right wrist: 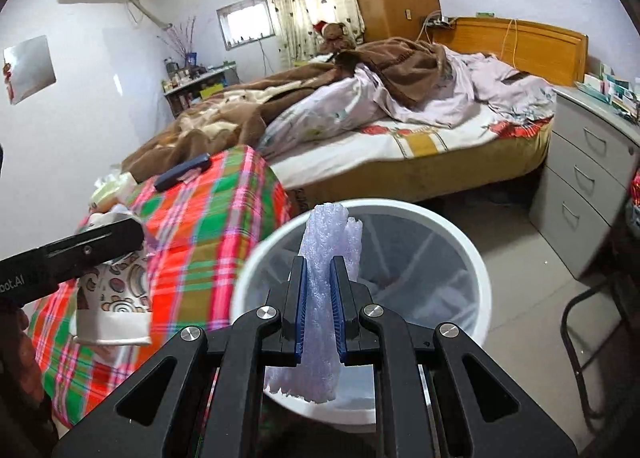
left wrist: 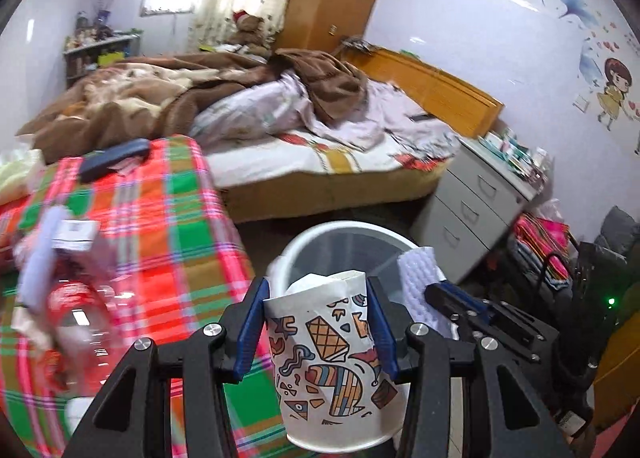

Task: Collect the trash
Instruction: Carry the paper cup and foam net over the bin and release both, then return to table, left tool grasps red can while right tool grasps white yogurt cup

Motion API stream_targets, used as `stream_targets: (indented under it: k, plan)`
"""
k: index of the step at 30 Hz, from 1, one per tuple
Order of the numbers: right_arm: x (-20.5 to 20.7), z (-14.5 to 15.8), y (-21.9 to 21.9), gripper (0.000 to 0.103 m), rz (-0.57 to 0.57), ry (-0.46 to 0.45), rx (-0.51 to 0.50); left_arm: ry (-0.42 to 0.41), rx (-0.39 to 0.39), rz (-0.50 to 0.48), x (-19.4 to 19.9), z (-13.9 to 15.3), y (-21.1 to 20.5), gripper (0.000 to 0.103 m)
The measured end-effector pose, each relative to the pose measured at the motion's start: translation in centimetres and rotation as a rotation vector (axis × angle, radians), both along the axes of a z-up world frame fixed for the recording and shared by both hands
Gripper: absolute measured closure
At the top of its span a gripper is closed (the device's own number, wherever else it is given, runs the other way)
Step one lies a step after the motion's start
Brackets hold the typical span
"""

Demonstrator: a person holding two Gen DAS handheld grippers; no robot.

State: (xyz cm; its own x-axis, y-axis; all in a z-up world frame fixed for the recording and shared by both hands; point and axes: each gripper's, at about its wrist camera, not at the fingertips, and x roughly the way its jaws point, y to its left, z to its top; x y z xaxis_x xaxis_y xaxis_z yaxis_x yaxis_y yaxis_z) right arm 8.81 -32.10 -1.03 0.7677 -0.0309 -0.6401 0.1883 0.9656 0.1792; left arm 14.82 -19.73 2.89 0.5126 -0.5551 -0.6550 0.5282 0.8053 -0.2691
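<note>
Paper cup, colourful cartoon print, dented, pinched by left gripper; right gripper clamps white foam strip.

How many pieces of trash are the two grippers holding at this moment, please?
2. A patterned paper cup is clamped in the left gripper, near the white bin. A strip of white foam is pinched in the right gripper, over the bin's mouth.

wrist views angled down – both share bin
</note>
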Motion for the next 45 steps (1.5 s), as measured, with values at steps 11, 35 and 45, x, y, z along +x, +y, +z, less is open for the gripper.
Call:
stream_targets:
  k: [11, 35, 45]
  plan:
    - [0.6, -2.9, -3.5, 0.091, -0.029, 0.081, -0.005, 0.050, 0.060, -0.051, 2.2, -4.0, -5.7, 0.053]
    - [0.0, -3.0, -3.8, 0.065, -0.067, 0.082, 0.020, 0.003, 0.057, 0.031, 1.7, -3.0, -2.1, 0.042]
    - [-0.6, -1.2, -0.4, 0.065, -0.013, 0.028, 0.011, -0.035, 0.032, 0.104, -0.7, -0.9, 3.3, 0.041]
